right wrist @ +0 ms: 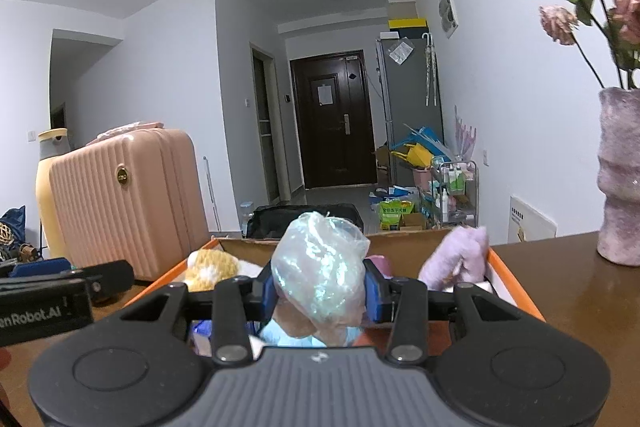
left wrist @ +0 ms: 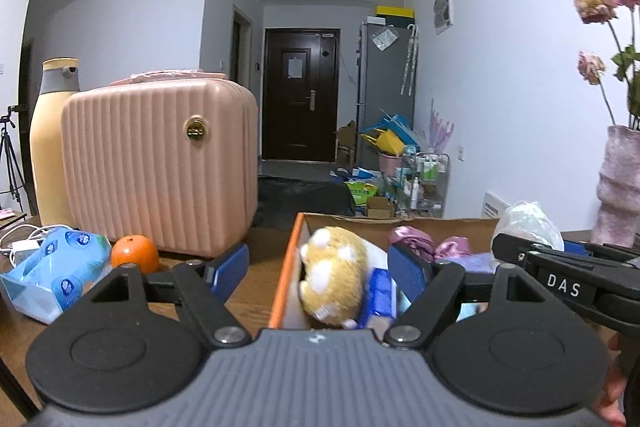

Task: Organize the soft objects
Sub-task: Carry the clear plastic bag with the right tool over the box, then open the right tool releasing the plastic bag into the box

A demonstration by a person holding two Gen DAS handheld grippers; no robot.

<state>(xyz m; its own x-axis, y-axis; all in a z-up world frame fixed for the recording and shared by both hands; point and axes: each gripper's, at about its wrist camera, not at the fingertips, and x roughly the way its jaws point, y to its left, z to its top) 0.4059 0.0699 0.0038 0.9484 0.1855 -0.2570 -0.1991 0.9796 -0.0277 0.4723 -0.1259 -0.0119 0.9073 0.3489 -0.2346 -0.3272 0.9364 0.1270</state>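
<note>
On the desk [left wrist: 248,291], from the left: a blue tissue pack [left wrist: 60,267], an orange [left wrist: 135,253] and a ribbed pink case [left wrist: 160,167]. The left gripper [left wrist: 318,267] stands with its jaws well apart over the near left corner of the orange-rimmed cardboard box [left wrist: 286,267]; between them lies a yellow plush toy [left wrist: 336,275], untouched. Right of it, the right gripper [right wrist: 320,287] is clamped on a crumpled clear plastic bag [right wrist: 320,263], held above the box beside a lilac plush [right wrist: 456,259].

Both tools: grey ribbed body, black arms w/ silver screws, blue pads [left wrist: 406,269].
</note>
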